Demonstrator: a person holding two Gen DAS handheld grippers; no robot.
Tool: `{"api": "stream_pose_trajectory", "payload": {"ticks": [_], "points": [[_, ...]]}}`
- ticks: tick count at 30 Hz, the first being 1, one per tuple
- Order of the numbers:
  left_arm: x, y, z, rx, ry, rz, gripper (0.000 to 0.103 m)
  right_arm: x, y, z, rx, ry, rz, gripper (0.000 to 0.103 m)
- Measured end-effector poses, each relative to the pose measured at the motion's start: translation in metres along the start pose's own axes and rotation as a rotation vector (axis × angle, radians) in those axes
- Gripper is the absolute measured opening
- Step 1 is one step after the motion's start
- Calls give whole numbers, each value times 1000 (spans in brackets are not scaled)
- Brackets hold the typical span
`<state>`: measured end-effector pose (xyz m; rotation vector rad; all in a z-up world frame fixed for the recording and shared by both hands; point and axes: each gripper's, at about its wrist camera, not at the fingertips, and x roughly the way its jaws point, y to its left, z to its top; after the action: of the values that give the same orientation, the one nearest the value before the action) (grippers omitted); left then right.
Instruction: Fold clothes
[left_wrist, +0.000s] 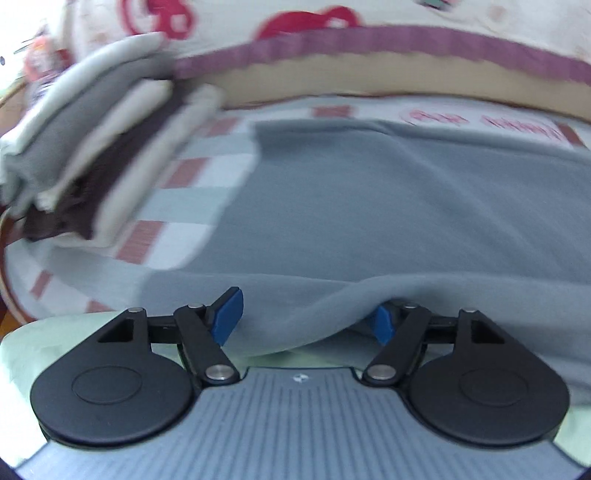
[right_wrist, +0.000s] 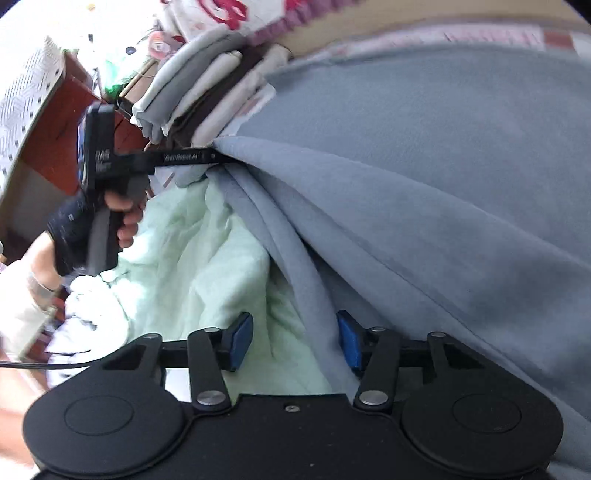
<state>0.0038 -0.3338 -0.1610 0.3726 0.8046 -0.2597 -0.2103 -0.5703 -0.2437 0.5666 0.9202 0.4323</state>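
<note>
Blue-grey garment (left_wrist: 388, 206) lies spread on the checked bedspread (left_wrist: 192, 192), its near hem lengthwise between both tools | left gripper (left_wrist: 306, 321) spread wide, hem draped over its right finger | right gripper (right_wrist: 295, 341) spread, fold edge against its right finger, gripping nothing | folded stack (left_wrist: 92, 147) far left.

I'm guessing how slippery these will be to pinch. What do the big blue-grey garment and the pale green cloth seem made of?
The blue-grey garment looks like a soft, thick matte knit, perhaps fleece or sweatshirt cotton: it drapes in rounded, heavy folds with no sheen. The pale green cloth looks thinner and lightly textured, possibly a cotton or towel-like weave, crumpling into finer creases. Blur leaves both uncertain.
</note>
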Motion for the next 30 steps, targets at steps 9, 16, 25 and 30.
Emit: {"api": "stream_pose_trajectory", "payload": {"ticks": [9, 16, 25, 30], "points": [[-14, 46, -25, -332, 190, -232, 71, 19, 34, 6, -121, 13, -104, 20], [-14, 19, -20, -246, 107, -299, 71, 42, 43, 25, -76, -67, -97, 11], [8, 4, -10, -296, 135, -301, 76, 13, 45, 22, 14, -79, 194, 3], [6, -23, -15, 32, 67, -41, 42, -26, 52, 25, -47, -113, 76, 6]]}}
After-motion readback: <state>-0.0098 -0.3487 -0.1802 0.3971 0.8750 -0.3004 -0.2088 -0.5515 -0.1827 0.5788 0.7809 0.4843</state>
